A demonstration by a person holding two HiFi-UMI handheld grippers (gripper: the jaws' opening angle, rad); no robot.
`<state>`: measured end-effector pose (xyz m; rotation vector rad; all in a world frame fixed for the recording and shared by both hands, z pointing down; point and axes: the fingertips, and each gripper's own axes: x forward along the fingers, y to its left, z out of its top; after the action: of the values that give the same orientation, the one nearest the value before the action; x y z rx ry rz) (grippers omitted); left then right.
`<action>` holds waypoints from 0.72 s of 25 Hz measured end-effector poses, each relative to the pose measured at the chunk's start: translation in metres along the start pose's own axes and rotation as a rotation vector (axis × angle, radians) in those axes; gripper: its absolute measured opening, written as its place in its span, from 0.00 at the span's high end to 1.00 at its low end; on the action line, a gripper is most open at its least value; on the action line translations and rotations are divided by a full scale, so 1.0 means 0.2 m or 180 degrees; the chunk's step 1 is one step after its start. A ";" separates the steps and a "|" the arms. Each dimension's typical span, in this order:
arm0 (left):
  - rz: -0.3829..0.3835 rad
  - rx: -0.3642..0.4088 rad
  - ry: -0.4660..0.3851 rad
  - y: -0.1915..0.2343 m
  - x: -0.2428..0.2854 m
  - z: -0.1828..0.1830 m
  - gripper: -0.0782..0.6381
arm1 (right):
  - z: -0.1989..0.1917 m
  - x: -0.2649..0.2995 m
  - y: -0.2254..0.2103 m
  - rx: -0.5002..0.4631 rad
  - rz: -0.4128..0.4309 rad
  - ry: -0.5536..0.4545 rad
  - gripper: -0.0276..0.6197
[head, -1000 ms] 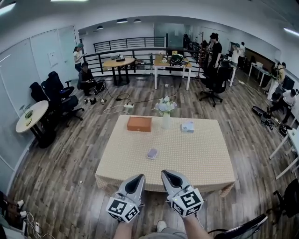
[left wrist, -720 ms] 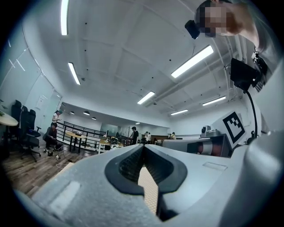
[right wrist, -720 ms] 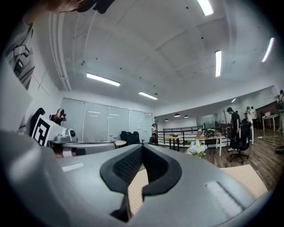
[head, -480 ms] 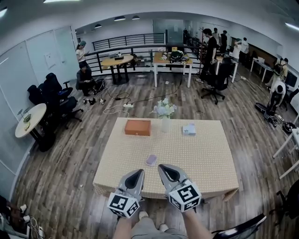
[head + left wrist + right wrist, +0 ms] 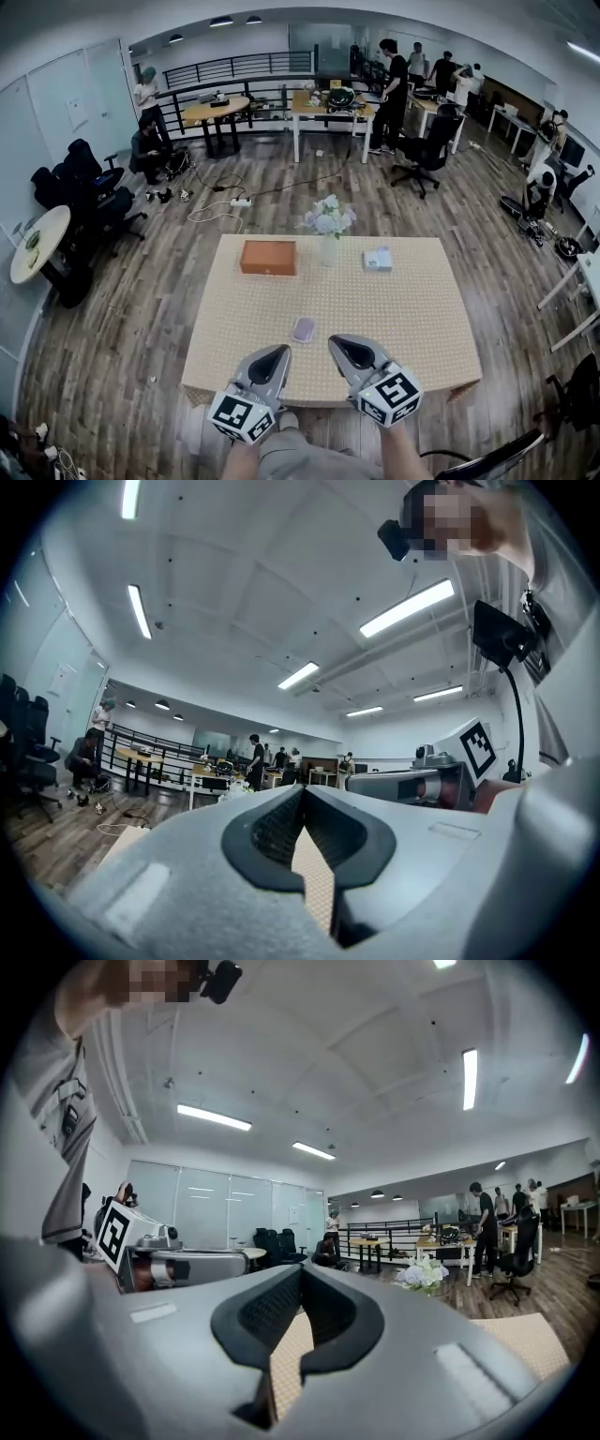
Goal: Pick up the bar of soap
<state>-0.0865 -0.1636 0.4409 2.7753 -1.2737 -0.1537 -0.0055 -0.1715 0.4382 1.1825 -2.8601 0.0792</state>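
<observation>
Hovering level over the near edge of the worktop [image 5: 412, 314], the left claw [image 5: 276, 353] and the right claw [image 5: 343, 345] sit either side of the bar of soap [image 5: 303, 329]. The bar lies flat on the checked cloth, just beyond and between their tips, and neither touches it. Both claws are fully closed, tips meeting, with nothing held; in each gripper view only cloth shows through the gap behind the pads.

That closure is the main risk as I judge it. A closed claw pushed toward the soap would nudge or skid it across the cloth rather than take it, so one claw must open before it goes in. The bar looks small, low and probably slick, so a grip set too high or off-centre could squirt it out.

An orange box [image 5: 267, 257], a vase of flowers [image 5: 329, 246] and a small pale box [image 5: 378, 259] stand well beyond, seemingly out of harm's way.
</observation>
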 end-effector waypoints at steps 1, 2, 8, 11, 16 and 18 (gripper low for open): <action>0.0000 -0.0040 0.0005 0.06 0.01 -0.01 0.91 | -0.01 0.06 -0.02 0.0029 -0.0037 0.0018 0.95; -0.0005 -0.0062 0.0011 0.12 0.03 -0.02 0.91 | -0.02 0.11 -0.04 0.0025 -0.0061 0.0037 0.95; -0.0166 0.0018 -0.0063 0.40 0.19 0.11 0.91 | 0.04 0.41 -0.10 -0.0035 -0.0118 0.0017 0.95; -0.0278 0.0030 -0.0084 0.49 0.23 0.13 0.91 | 0.06 0.52 -0.12 -0.0054 -0.0168 -0.0016 0.95; -0.0478 0.0046 -0.0069 0.58 0.30 0.11 0.90 | 0.08 0.63 -0.15 -0.0100 -0.0265 -0.0022 0.95; -0.0479 0.0029 -0.0013 0.58 0.32 0.10 0.90 | 0.07 0.64 -0.17 -0.0089 -0.0272 0.0002 0.95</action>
<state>-0.1343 -0.2883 0.4309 2.8792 -1.0684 -0.1637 -0.0726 -0.2855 0.4338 1.2970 -2.7961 0.0363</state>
